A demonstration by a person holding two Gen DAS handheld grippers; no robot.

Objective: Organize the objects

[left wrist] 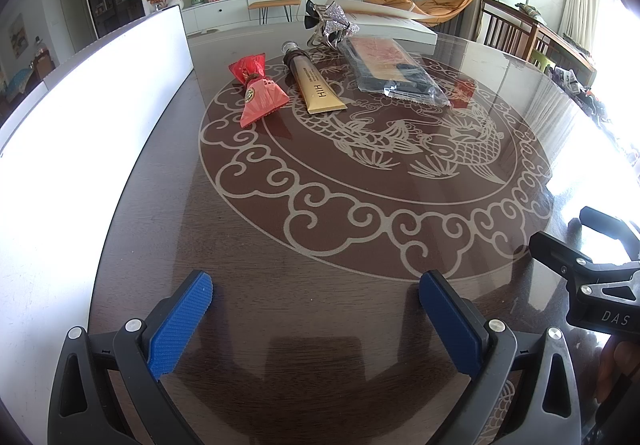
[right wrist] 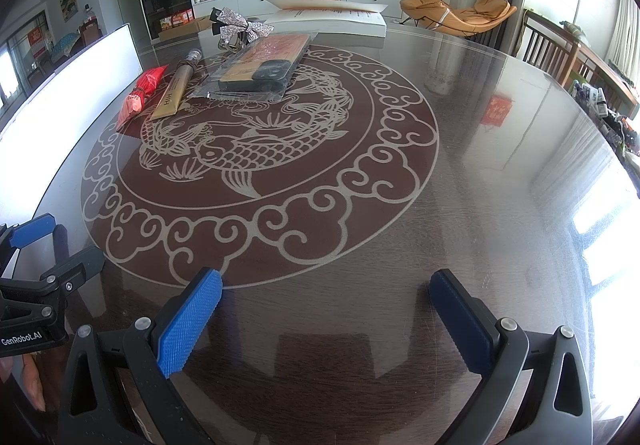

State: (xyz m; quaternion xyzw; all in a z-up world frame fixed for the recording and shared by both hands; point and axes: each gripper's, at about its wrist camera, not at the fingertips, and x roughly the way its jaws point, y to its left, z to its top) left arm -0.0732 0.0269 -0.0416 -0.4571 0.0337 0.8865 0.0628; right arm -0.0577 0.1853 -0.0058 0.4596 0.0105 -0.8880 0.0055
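While both grippers hang low over the near edge of the round table, the things to sort lie in a row well beyond their fingertips, on the far side of the carved fish medallion. Furthest left is a red candy-shaped packet, then just beside it a gold tube with a dark cap, then a clear bag holding a dark item and a patterned card (its contents are hard to read through the plastic). Behind the tube and bag sits a silver glitter bow, with a flat white box further back. A white panel runs along the table's left edge.

The left gripper has its blue pads spread wide with nothing between them. The right gripper is likewise wide apart and empty. Bare tabletop lies between the fingers and the row.
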